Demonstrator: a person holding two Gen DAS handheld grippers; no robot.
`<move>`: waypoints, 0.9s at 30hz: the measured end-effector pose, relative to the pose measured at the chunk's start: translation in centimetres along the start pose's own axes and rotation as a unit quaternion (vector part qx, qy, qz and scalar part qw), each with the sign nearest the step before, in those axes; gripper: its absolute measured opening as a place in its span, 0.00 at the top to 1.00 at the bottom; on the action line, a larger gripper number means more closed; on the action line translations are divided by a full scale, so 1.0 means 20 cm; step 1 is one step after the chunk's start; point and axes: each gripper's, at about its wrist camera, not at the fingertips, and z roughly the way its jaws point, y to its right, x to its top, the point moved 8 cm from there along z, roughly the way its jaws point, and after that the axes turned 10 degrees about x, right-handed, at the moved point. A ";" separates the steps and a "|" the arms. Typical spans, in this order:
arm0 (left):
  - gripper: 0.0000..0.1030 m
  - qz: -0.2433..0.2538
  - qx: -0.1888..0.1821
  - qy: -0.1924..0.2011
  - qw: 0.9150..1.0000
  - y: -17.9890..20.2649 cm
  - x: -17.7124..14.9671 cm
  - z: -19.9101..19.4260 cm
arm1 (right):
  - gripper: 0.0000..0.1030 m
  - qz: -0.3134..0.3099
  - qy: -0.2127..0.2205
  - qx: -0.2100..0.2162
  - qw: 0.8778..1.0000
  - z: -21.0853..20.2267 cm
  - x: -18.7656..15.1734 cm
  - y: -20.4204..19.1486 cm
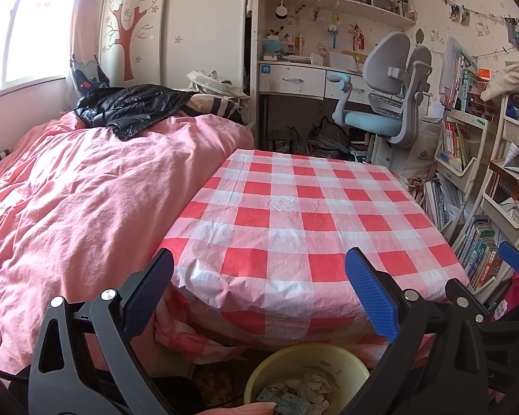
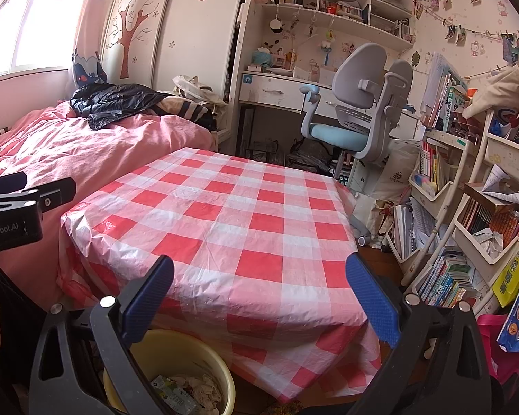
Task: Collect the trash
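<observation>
One bin (image 2: 221,385), one table (image 2: 225,228), one chair (image 2: 356,110)

We see open room over the checked tablecloth (image 1: 294,207) of the table, with nothing standing on it. To its left the pink duvet (image 1: 86,190) presses against the table edge, closing that side. Beyond the far edge stands the desk chair (image 1: 387,90); bookshelves (image 2: 467,207) crowd the right. Below the near edge, the yellow bin (image 2: 176,352) opens upward, partly under the cloth's overhang.

Left claw (image 1: 259,290) and right claw (image 2: 259,297) side by side, jaws spread wide, nothing held.
</observation>
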 end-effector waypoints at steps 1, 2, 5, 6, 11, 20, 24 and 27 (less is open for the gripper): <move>0.07 0.000 0.000 0.000 1.000 0.00 0.00 0.00 | 0.07 0.000 0.000 0.000 1.000 0.00 0.00 0.00; 0.07 0.000 0.000 0.000 1.000 0.00 0.00 0.00 | 0.07 0.000 0.000 0.000 1.000 0.00 0.00 0.00; 0.07 0.000 0.000 0.000 1.000 0.00 0.00 0.00 | 0.07 0.000 0.000 0.000 1.000 0.00 0.00 0.00; 0.07 0.000 0.001 0.000 1.000 0.00 0.00 0.00 | 0.07 0.000 0.000 0.000 1.000 0.00 0.00 0.00; 0.07 0.000 0.000 0.001 1.000 0.00 0.00 0.00 | 0.07 -0.001 -0.001 0.000 1.000 0.00 0.00 0.00; 0.07 0.001 0.000 0.000 1.000 0.00 0.00 0.00 | 0.07 -0.001 -0.001 0.000 1.000 0.00 0.00 0.00; 0.07 0.002 -0.001 0.001 1.000 0.01 0.00 -0.01 | 0.07 -0.002 -0.001 0.000 1.000 0.00 0.00 0.00; 0.07 0.005 -0.002 0.002 1.000 0.02 0.01 -0.01 | 0.07 -0.002 0.000 0.000 1.000 0.00 0.00 0.00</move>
